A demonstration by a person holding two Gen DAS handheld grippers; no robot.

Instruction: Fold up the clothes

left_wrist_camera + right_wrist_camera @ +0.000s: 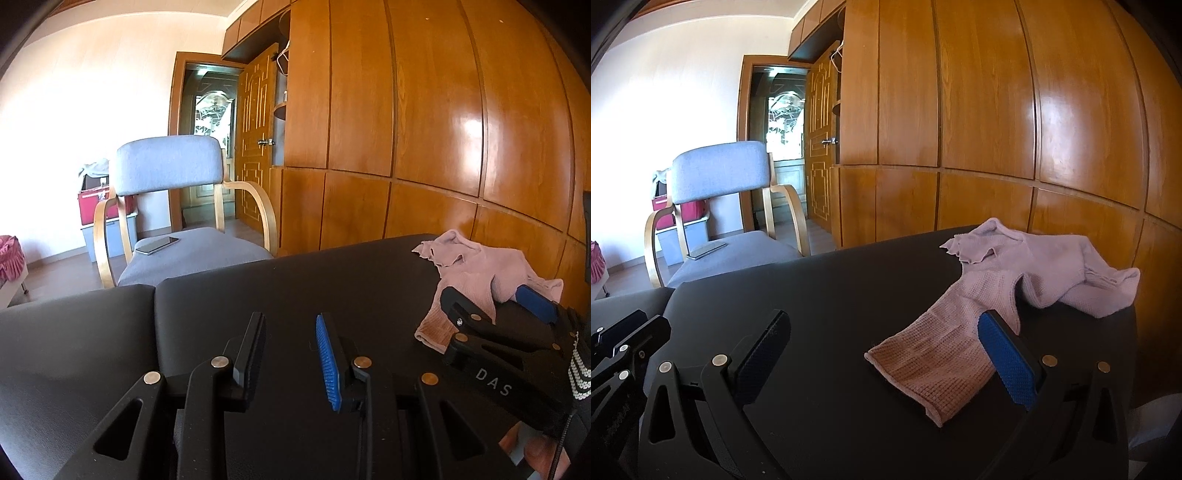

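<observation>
One pink garment (1008, 295) lies between two open tongs (886, 354).

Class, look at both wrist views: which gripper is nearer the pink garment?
Right. The right gripper stands open with the pink garment's near end between its fingers. The left gripper, also open, sits over bare black table, left of the garment.

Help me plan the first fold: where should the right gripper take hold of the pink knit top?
Grip the pink knit top at its flat ribbed end, which lies nearest the open right gripper. Come in low from the near side, since that edge lies flat on the black table while the far part is bunched.
</observation>
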